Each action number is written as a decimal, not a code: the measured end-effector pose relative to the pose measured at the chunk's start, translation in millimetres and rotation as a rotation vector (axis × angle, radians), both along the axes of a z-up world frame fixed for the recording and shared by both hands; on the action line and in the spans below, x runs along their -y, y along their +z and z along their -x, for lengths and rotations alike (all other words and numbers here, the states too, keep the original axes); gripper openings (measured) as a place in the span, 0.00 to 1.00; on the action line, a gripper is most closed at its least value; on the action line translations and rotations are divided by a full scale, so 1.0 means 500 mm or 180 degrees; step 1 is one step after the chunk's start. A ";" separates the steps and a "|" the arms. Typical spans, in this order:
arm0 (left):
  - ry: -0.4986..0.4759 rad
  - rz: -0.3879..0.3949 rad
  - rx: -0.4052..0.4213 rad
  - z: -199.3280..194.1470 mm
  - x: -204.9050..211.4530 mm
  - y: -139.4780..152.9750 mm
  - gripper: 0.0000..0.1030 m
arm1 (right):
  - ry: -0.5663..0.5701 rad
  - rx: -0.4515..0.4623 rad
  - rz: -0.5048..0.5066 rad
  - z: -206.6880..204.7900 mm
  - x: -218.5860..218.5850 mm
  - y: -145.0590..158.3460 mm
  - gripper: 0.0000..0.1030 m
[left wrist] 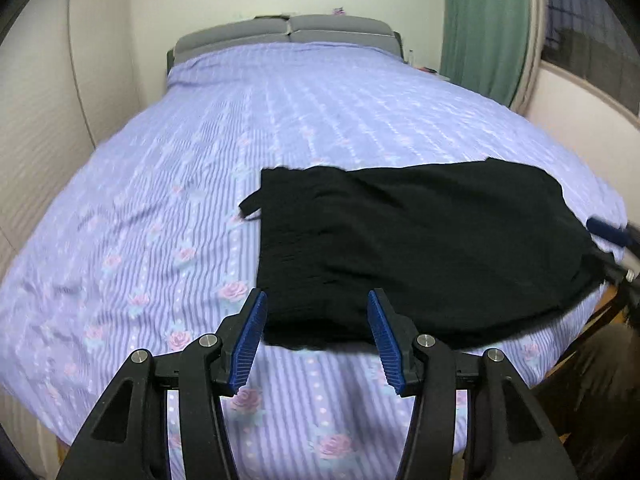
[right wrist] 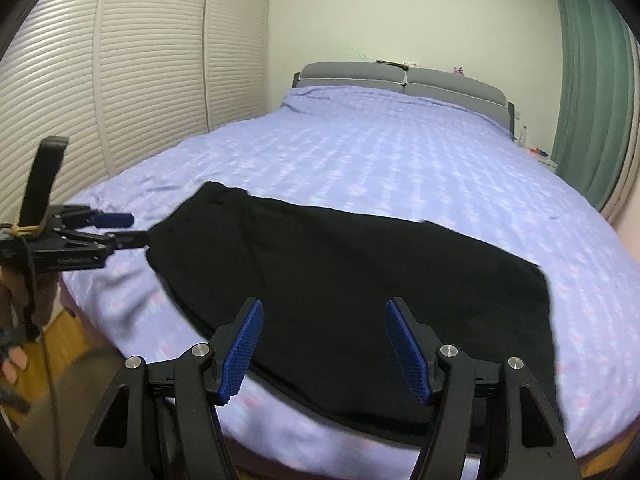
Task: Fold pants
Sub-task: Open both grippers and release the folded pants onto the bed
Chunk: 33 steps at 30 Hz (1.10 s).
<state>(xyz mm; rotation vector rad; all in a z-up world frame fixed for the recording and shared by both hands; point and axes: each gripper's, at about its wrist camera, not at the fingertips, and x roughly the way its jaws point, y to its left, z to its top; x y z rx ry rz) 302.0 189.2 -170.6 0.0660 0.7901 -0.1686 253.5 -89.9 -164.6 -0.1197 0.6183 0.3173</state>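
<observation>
Black pants lie flat in a wide folded band across the near part of the bed, with a drawstring loop sticking out at their left end. They also show in the right wrist view. My left gripper is open and empty, its blue pads just over the pants' near left corner. It also shows in the right wrist view, beside the pants' left end. My right gripper is open and empty over the pants' near edge. It shows at the pants' right end in the left wrist view.
The bed has a lilac striped floral cover and a grey headboard. White louvred doors stand on the left, a green curtain on the right. Wooden floor shows below the bed's near edge.
</observation>
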 end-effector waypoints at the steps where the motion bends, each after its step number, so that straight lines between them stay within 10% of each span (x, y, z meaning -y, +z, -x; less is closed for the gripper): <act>1: 0.0018 0.0019 -0.0031 -0.006 -0.005 -0.009 0.50 | -0.0001 -0.0019 -0.0021 -0.007 -0.025 -0.007 0.63; 12: 0.0027 0.0402 -0.0299 -0.053 -0.018 -0.066 0.50 | -0.0541 -0.0279 -0.0022 -0.031 -0.106 -0.065 0.63; 16: 0.0062 0.0602 -0.0326 -0.065 -0.031 -0.076 0.36 | -0.0662 -0.0333 -0.0051 -0.030 -0.108 -0.071 0.63; 26: 0.0214 0.0511 -0.0265 -0.021 -0.042 -0.058 0.08 | -0.0697 -0.0379 -0.0029 -0.010 -0.120 -0.068 0.63; 33: 0.0257 0.0436 -0.0329 -0.014 -0.069 -0.070 0.06 | -0.0698 -0.0299 -0.0087 -0.001 -0.115 -0.048 0.63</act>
